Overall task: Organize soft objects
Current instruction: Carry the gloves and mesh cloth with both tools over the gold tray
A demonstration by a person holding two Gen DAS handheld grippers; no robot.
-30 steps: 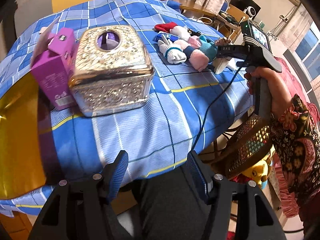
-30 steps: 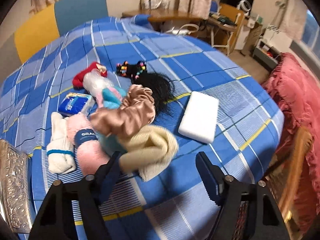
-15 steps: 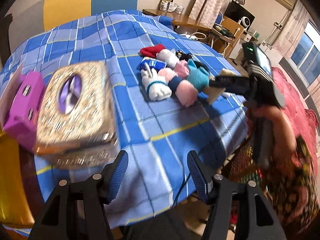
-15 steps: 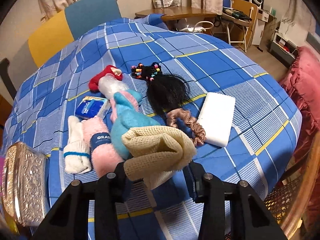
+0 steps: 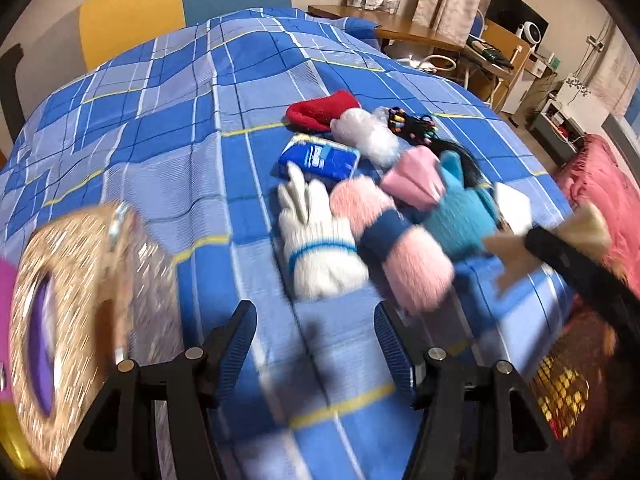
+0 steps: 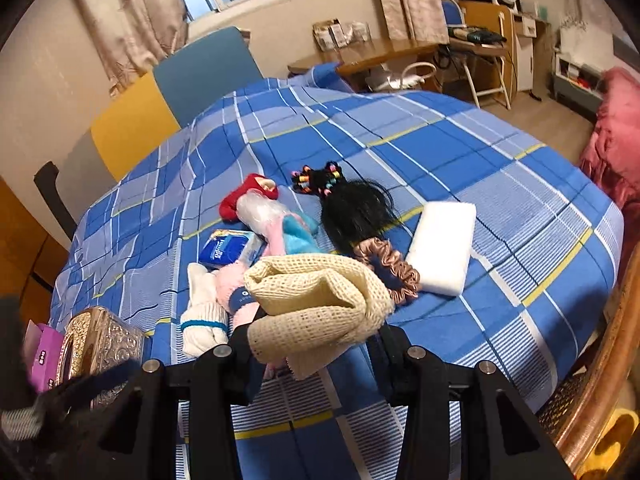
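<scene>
White knit glove (image 5: 316, 248) lies directly ahead of the left gripper (image 5: 316, 354), long axis pointing away from it; jaws wide, empty. Pink fuzzy sock (image 5: 394, 244) touches the glove's right side. Right gripper (image 6: 314, 344) holds the cream mesh cloth (image 6: 316, 300), lifted above the glove.

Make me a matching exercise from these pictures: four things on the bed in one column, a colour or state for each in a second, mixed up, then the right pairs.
Things:
1. mesh cloth
2. sponge block
3. scrunchie
4. glove

Descriptions:
A. white with a blue band at the cuff
B. plain white, lying flat on the blue checked bedspread
C. cream, pinched in the right gripper
D. shiny pinkish brown, beside the black hair piece

Pairs: 1-C, 2-B, 3-D, 4-A
</scene>
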